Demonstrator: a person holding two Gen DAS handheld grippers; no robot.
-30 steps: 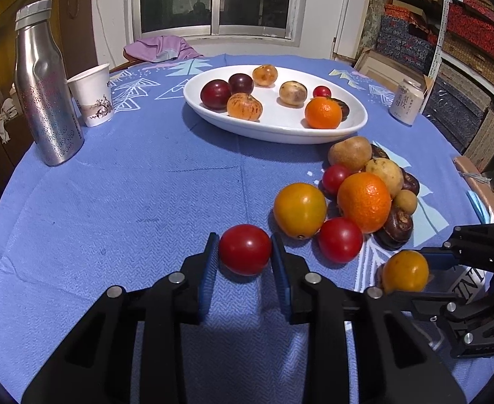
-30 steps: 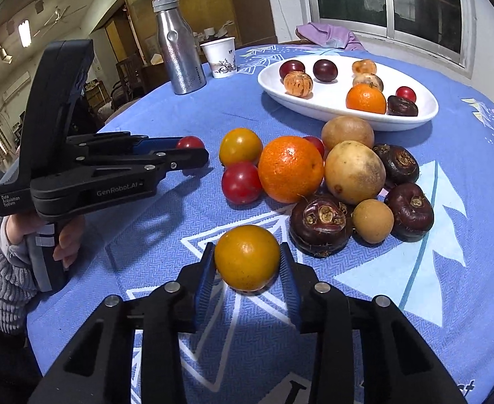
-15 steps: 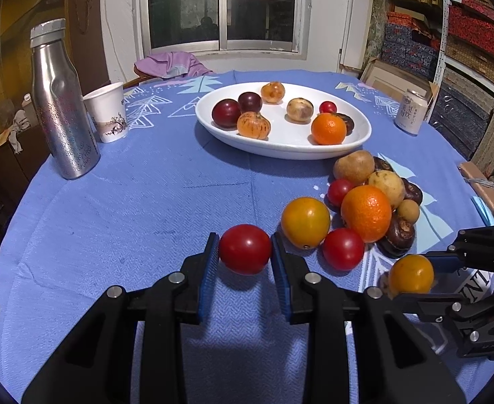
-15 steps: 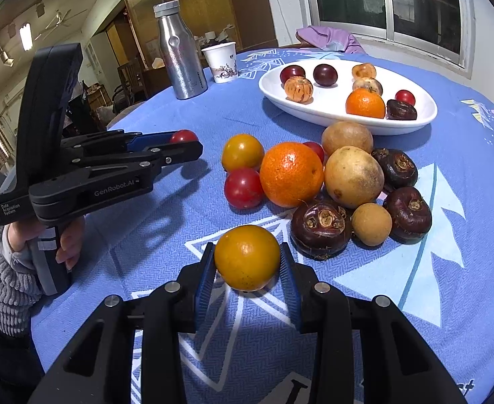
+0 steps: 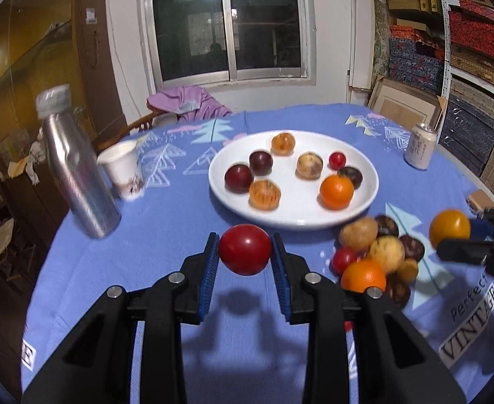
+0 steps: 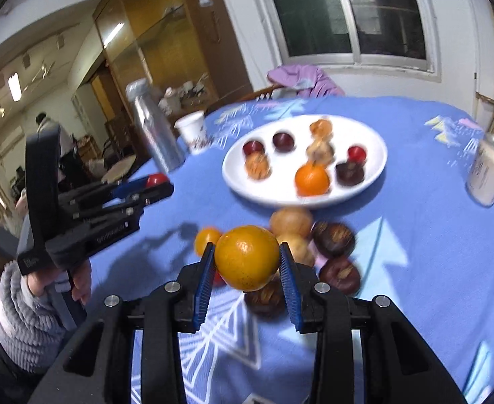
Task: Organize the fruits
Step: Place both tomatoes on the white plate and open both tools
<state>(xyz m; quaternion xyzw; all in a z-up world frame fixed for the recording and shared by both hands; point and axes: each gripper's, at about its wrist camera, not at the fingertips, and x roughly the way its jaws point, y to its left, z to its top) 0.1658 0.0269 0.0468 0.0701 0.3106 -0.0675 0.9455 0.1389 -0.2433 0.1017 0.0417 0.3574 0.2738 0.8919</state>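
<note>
Blur softened most of what I could read, so the counts were hard. From the left, my right wrist camera alone showed the hand (image 6: 78,279) in a grey sleeve gripping my left gripper (image 6: 161,181), its side hiding most of the red tomato (image 6: 156,179). One steel bottle (image 5: 75,168) and one paper cup (image 5: 124,171) stood beside each other at the left of the blue tablecloth (image 5: 166,222). In the left wrist view I saw that gripper closed on the red tomato, held above the cloth, near side of the white plate (image 5: 294,215), the blue pads pressing both its sides. I counted eight fruits on the plate, one of them an orange (image 5: 336,191). The loose heap (image 5: 378,256) right of it was partly hidden by my own gripper frame, so I could not count it. My right gripper (image 6: 247,262) was clamped on one yellow-orange tomato (image 6: 247,257), lifted over that heap; the left camera cut its fingers off at the edge. One can (image 5: 420,146) stood far right.
</note>
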